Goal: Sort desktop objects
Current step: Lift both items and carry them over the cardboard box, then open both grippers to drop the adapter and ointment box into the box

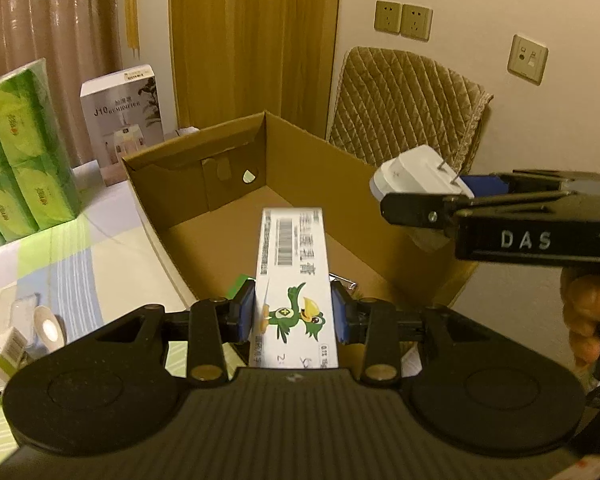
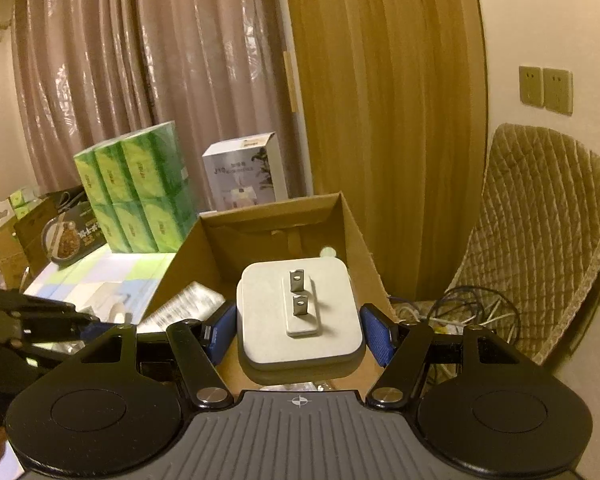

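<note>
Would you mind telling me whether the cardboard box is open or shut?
Open: the cardboard box has no lid over it, and its bare brown floor and inner walls show from above in both views.

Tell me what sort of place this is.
Most likely a room in a home, a bedroom or living room used for storage. Floor-length curtains hang behind the table, a multipack of tissues stands on it, and a chair with a quilted cover stands by wall sockets.

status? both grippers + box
Left gripper shut on ointment carton, over cardboard box. Right gripper shut on white plug adapter, also above it. Nothing blocking.
</note>
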`<state>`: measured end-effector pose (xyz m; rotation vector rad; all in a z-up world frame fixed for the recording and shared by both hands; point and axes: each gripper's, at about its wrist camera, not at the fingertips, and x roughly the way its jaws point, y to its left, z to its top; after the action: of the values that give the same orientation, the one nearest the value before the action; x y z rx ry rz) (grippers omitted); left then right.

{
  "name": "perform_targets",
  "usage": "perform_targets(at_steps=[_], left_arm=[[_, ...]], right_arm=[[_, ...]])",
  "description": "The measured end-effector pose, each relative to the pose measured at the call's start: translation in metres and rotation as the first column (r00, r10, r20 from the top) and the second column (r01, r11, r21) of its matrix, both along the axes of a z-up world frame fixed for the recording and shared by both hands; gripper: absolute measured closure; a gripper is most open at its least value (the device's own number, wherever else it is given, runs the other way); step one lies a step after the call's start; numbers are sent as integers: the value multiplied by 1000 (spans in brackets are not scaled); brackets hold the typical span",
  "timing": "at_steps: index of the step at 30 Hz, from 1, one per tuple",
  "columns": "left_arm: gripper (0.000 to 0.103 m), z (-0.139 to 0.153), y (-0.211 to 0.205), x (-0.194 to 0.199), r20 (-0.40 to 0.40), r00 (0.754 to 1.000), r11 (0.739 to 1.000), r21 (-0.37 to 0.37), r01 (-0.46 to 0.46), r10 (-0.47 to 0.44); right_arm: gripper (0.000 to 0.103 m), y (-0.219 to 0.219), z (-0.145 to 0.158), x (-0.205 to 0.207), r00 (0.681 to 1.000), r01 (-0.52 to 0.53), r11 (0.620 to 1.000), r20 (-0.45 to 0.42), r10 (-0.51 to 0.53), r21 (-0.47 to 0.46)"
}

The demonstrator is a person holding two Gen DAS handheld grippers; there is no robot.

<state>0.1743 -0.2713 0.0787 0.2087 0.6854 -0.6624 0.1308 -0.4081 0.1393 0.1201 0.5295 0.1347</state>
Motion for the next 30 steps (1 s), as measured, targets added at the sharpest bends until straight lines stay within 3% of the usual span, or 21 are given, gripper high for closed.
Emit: perform_targets(at_steps=[15, 22, 30], left_arm=[[70, -18, -11, 50, 50, 998, 998, -57, -29, 31], [66, -11, 3, 47, 70, 997, 996, -81, -36, 42], [66, -1, 20, 41, 71, 996, 994, -92, -54, 61]], right_arm=[[40, -1, -13, 25, 999, 6, 1000, -46, -6, -16], [39, 8, -24, 33, 995, -40, 999, -92, 37, -33], [39, 14, -25, 30, 996, -40, 998, -80, 37, -42]])
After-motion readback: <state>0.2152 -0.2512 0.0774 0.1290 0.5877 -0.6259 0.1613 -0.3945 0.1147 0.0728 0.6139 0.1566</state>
